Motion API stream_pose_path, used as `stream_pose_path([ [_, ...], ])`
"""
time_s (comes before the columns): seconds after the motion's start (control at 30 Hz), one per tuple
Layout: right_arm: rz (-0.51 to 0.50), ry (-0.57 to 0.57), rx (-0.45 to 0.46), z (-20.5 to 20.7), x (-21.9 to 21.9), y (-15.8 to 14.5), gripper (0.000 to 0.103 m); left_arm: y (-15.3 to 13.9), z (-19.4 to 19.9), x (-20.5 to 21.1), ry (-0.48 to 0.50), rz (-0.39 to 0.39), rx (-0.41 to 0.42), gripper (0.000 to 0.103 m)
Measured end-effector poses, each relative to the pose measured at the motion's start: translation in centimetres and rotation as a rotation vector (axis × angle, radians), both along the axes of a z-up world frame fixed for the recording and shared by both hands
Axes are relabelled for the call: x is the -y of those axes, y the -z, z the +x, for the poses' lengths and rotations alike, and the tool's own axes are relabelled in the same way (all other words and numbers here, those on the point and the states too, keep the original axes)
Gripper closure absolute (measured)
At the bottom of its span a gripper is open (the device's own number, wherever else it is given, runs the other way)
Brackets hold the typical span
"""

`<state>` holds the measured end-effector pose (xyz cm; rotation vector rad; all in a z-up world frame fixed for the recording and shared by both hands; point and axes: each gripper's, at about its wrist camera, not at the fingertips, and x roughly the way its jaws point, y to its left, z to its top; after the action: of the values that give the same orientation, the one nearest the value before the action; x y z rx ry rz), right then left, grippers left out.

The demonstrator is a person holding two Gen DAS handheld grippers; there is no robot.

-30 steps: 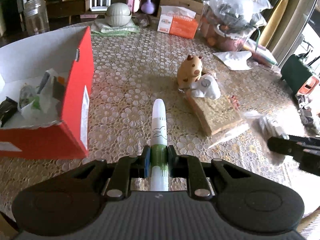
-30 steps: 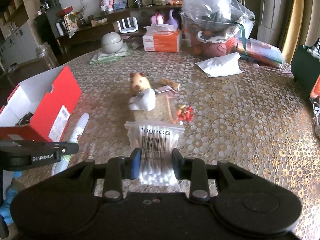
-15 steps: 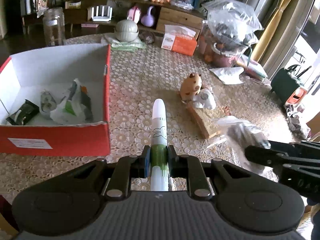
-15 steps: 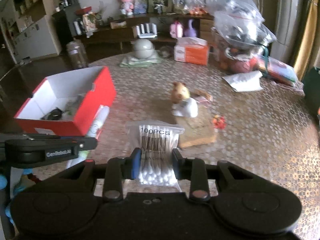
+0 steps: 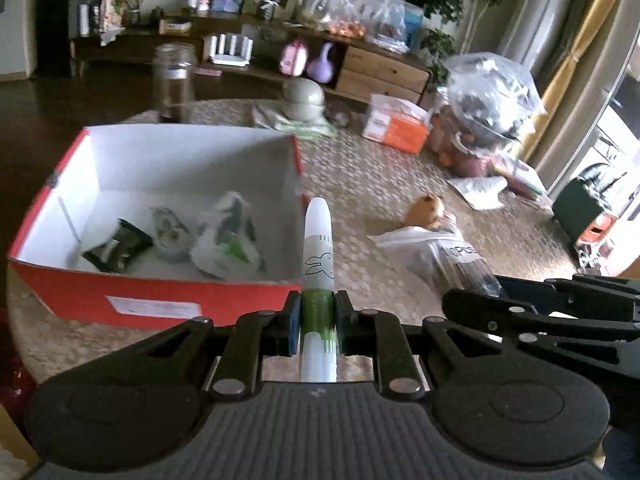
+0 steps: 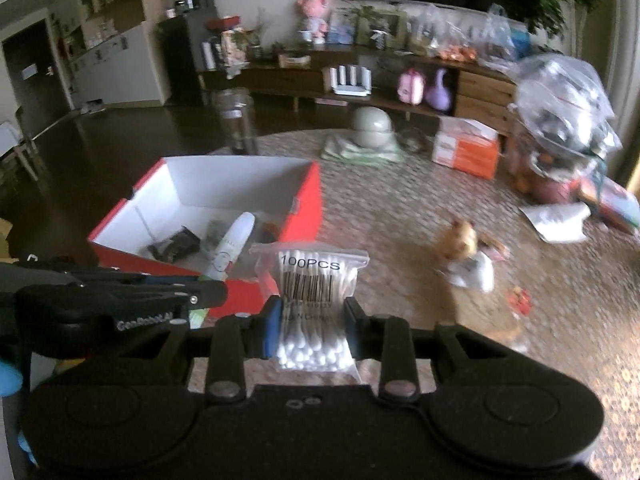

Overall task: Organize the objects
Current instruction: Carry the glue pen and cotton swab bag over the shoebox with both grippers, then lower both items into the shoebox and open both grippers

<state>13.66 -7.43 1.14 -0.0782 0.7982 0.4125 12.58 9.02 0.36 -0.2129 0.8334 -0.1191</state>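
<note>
Both hands have swung from the toy side of the desk (image 5: 360, 168) toward the red box (image 5: 168, 304), which now fills the left wrist view, the left gripper (image 5: 317, 322) clamped tight on the white-and-green tube (image 5: 318, 256) and the right gripper (image 6: 311, 326) partly closed on the cotton-swab bag (image 6: 310, 280). Carrying looks like the step in hand; next, each item likely must cross the box's near wall before the fingers open. Only the right wrist view shows the tube's tip already over the box interior, while the left shows the packets (image 5: 224, 240) inside.

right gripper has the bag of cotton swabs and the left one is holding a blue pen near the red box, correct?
Not quite: the left gripper holds a white and green tube, as the left wrist view shows. The right gripper does hold the cotton swabs, near the red box.
</note>
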Motion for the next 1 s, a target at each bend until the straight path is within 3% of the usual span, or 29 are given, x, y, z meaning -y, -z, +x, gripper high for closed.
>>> stream_pose_path([
  [0.5, -0.013, -0.116, 0.002, 3.4, -9.5, 0.2, 0.072, -0.6, 2.0, -8.6, -0.114, 0.032, 0.009, 0.087],
  [1.0, -0.059, -0.130, -0.035, 8.6, -13.9, 2.8, 0.071, 0.1, 8.8, -14.4, -0.174, 0.174, 0.005, 0.087],
])
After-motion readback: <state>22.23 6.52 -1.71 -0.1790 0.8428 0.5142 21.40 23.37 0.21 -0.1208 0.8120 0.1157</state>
